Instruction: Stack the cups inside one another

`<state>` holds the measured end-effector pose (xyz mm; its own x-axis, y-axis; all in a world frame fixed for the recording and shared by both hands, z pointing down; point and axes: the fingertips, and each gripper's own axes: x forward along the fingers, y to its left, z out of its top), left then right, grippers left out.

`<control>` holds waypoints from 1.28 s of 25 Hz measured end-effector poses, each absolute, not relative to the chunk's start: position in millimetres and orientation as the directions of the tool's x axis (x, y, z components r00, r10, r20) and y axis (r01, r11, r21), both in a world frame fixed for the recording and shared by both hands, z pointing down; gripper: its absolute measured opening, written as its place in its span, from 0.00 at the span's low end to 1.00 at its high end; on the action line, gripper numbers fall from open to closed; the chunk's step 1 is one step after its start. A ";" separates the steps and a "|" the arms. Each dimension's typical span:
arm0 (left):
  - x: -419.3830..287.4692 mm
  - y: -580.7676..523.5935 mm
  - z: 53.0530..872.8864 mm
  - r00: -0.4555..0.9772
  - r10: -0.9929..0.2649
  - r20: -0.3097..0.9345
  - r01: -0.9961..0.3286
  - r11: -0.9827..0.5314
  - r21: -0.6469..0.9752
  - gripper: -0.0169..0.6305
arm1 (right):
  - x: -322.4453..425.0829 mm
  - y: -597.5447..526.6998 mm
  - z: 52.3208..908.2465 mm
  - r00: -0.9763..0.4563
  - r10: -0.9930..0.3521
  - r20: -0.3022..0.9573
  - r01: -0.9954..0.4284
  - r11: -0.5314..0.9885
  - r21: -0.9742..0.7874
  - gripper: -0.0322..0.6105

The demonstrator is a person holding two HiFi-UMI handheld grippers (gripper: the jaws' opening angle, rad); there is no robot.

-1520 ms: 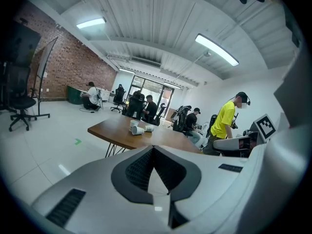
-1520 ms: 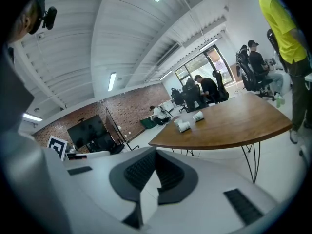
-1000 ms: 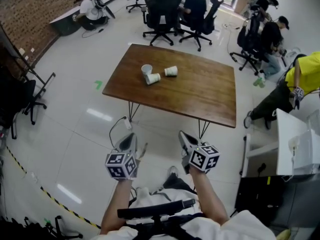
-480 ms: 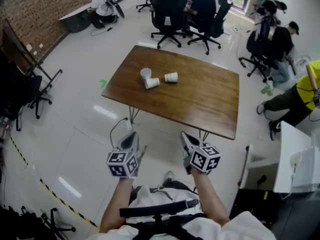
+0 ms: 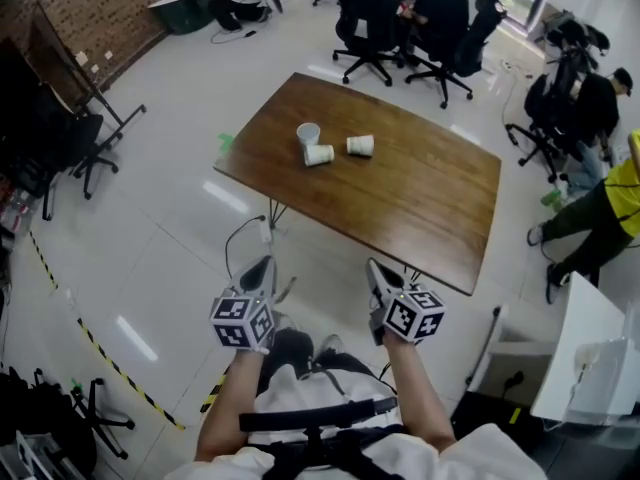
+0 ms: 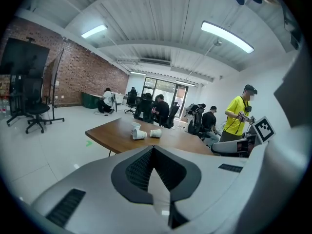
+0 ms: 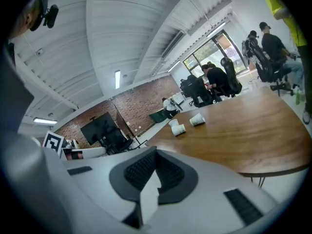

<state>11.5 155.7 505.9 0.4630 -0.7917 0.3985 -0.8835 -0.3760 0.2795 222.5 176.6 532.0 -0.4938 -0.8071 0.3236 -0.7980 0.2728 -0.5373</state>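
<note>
Three small white paper cups (image 5: 319,155) lay clustered near the far left end of the brown wooden table (image 5: 420,203), the upright cup (image 5: 308,133) mouth-up and two tipped sideways beside it, well apart from the left gripper (image 5: 262,266) and right gripper (image 5: 374,268), both with jaws pressed together on nothing.

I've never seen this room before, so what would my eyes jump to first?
First, the big brown wooden table in the middle of the shiny white floor. Three white paper cups sit near its far left corner: an upright cup, a tipped cup right beside it, and a second tipped cup a little to the right. Down near the person, the left gripper and right gripper are short of the table, both shut and empty.
</note>
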 end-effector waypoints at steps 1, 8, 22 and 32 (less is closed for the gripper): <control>9.8 154.3 507.4 0.458 -0.793 0.401 -0.886 -0.370 0.281 0.01 | 220.5 174.2 534.5 -0.499 -0.803 0.325 -0.794 0.274 -0.542 0.05; 8.8 131.9 520.1 0.458 -0.783 0.421 -0.886 -0.363 0.288 0.01 | 207.5 152.7 543.2 -0.518 -0.782 0.348 -0.790 0.281 -0.544 0.05; -3.3 40.5 522.6 0.530 -0.743 0.408 -0.844 -0.419 0.333 0.01 | 176.0 62.8 531.3 -0.482 -0.788 0.383 -0.831 0.273 -0.485 0.05; -5.7 -5.6 534.9 0.609 -0.684 0.402 -0.791 -0.487 0.369 0.01 | 146.7 11.0 532.0 -0.442 -0.793 0.420 -0.867 0.256 -0.428 0.05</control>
